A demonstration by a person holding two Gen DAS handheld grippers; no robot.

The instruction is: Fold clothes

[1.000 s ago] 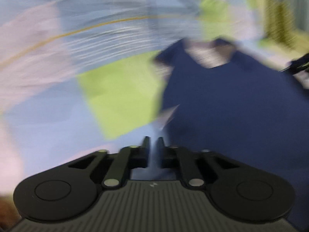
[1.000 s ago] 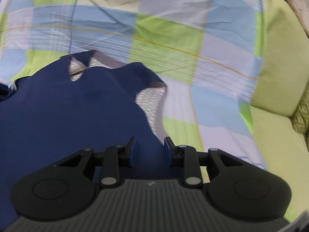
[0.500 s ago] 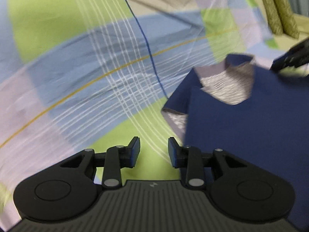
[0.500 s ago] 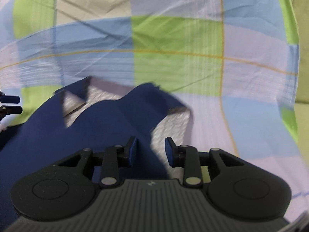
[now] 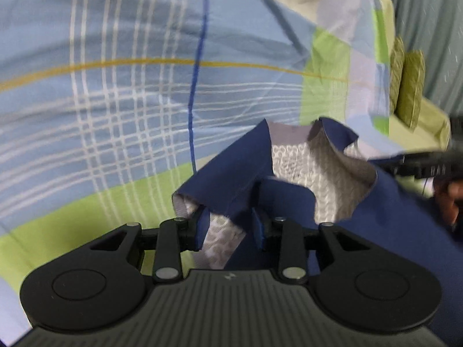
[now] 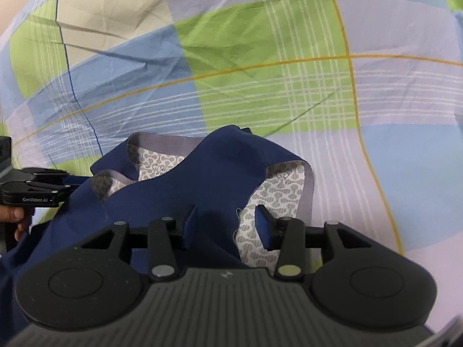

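Both the left tongs (image 5: 228, 228) and right tongs (image 6: 227, 225) are gaping open, straddling the navy garment's (image 6: 188, 185) patterned-lined edges lying on the checked bedsheet (image 6: 260, 72).

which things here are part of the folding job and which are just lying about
In the job:
navy garment
left hand-held gripper, open around a garment edge
right hand-held gripper, open at the other edge

Lying about:
plaid sheet
green cushions

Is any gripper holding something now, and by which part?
Nothing is held. The left gripper is open around a strap of the navy garment; the right gripper is open over its other strap edge.
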